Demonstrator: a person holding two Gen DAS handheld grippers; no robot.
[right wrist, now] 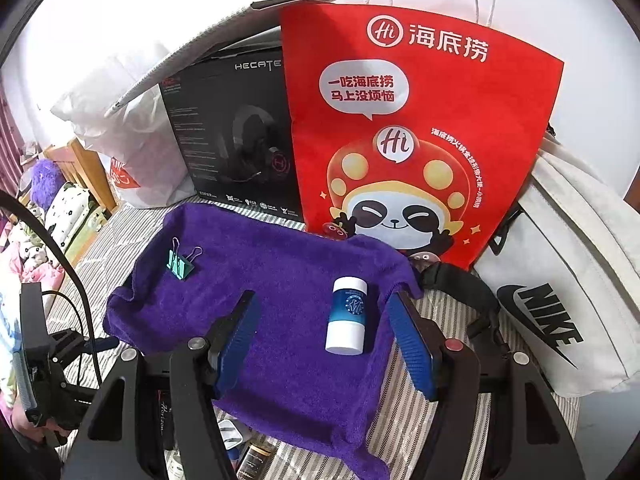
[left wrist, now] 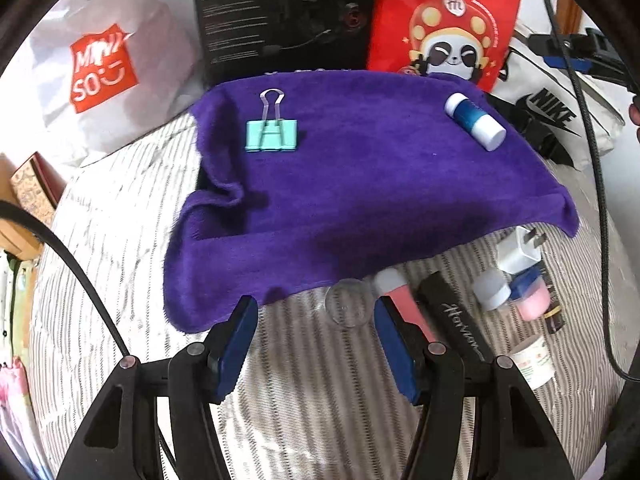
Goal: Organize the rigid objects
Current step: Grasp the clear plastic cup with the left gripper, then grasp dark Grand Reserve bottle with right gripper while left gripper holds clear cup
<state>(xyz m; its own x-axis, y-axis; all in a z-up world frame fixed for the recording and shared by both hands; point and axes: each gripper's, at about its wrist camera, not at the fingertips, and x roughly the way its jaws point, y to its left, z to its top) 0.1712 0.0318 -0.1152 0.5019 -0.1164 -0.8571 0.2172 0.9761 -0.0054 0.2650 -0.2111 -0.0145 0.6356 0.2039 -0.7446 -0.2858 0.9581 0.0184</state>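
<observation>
A purple towel (left wrist: 360,184) (right wrist: 280,292) is spread on a striped bedsheet. On it lie a teal binder clip (left wrist: 272,134) (right wrist: 180,263) at the far left and a blue-and-white bottle (left wrist: 474,120) (right wrist: 347,316) at the right. My left gripper (left wrist: 316,316) stands open over the towel's near edge. A clear round cap (left wrist: 347,304) lies between its fingertips, untouched. My right gripper (right wrist: 322,308) hangs open above the towel. The bottle lies between its fingers, closer to the right one, and neither pad touches it.
Beside the towel's near right corner lie a pink tube (left wrist: 404,300), a black box (left wrist: 456,320), a white plug (left wrist: 518,252) and small jars (left wrist: 492,290). A red panda bag (right wrist: 420,140), a black headset box (right wrist: 232,140) and white bags (right wrist: 560,300) stand behind.
</observation>
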